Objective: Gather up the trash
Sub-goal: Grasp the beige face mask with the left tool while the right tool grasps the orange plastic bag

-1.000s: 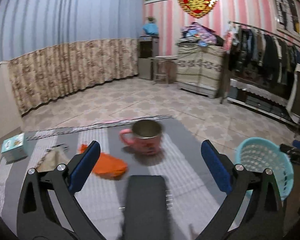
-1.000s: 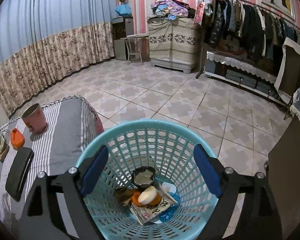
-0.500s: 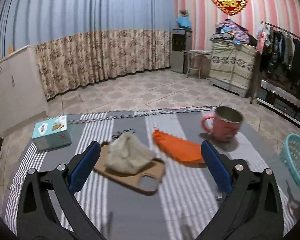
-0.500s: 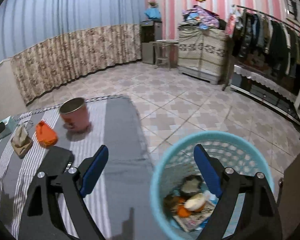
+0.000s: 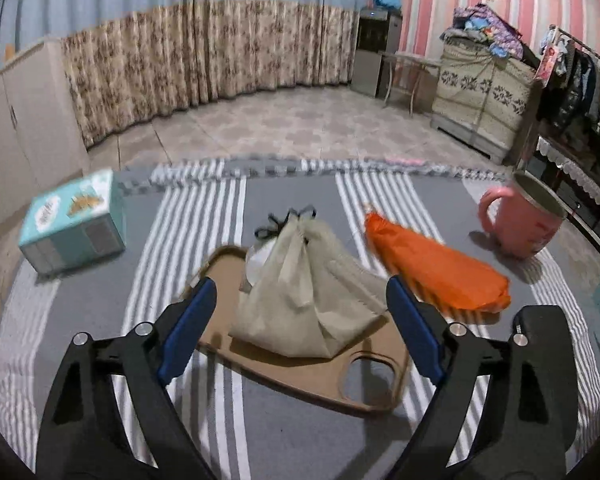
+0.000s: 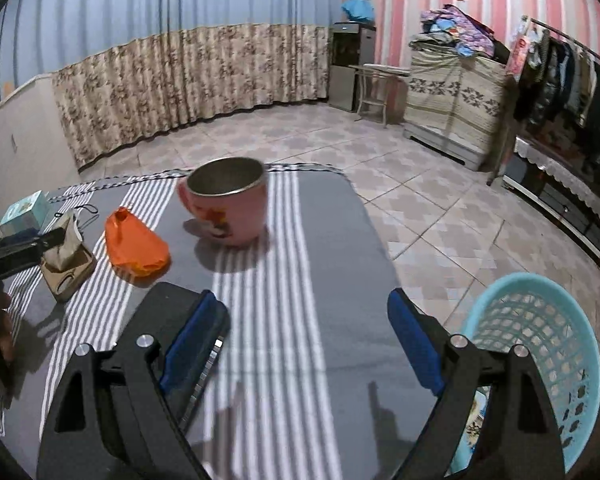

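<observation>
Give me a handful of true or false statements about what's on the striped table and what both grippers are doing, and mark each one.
1. The left gripper is open, with the beige drawstring pouch between its fingers. True.
2. The pouch lies on a tan phone case. True.
3. The pink mug lies on its side. False: it stands upright on the striped tablecloth.
4. The right gripper holds the orange bag. False: it is open and empty; the bag lies on the cloth beside the mug.
5. The light blue basket sits on the table. False: it stands off the table's right edge, lower down.
</observation>
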